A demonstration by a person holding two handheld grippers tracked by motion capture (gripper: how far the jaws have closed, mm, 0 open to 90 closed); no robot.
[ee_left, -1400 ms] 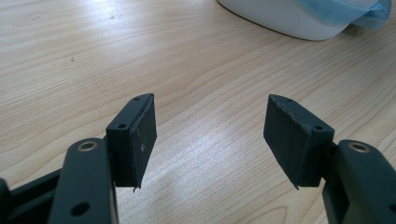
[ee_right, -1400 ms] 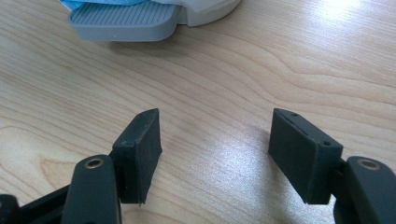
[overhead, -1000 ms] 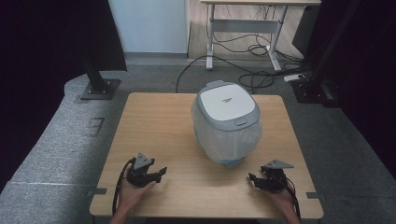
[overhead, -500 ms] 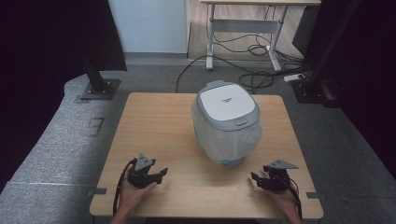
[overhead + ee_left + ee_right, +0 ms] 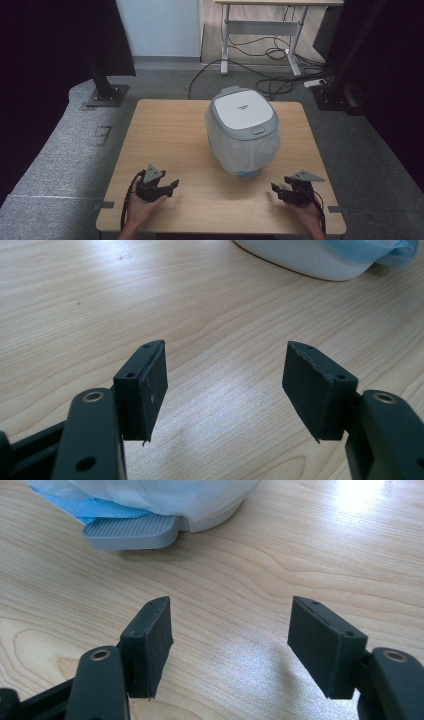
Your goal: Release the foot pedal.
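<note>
A white pedal bin (image 5: 243, 131) with a grey-rimmed lid and a pale bag lining it stands at the middle of the wooden table (image 5: 165, 135). Its grey foot pedal (image 5: 131, 532) faces the near side, with blue bag plastic (image 5: 87, 506) above it. My left gripper (image 5: 170, 187) rests at the near left, open, nothing between its pads (image 5: 150, 385). My right gripper (image 5: 278, 190) rests at the near right, open as well, pointing toward the pedal; its pads (image 5: 150, 640) hold nothing. The bin's white base (image 5: 295, 257) lies far ahead of the left jaws.
Beyond the table's far edge stand a desk frame (image 5: 260, 30) with cables (image 5: 270, 85) on the grey floor, and black stand bases at left (image 5: 106, 95) and right (image 5: 332, 97). Bare tabletop lies between the two grippers.
The right gripper has edged slightly toward the near right corner. The left gripper and the bin have not moved.
</note>
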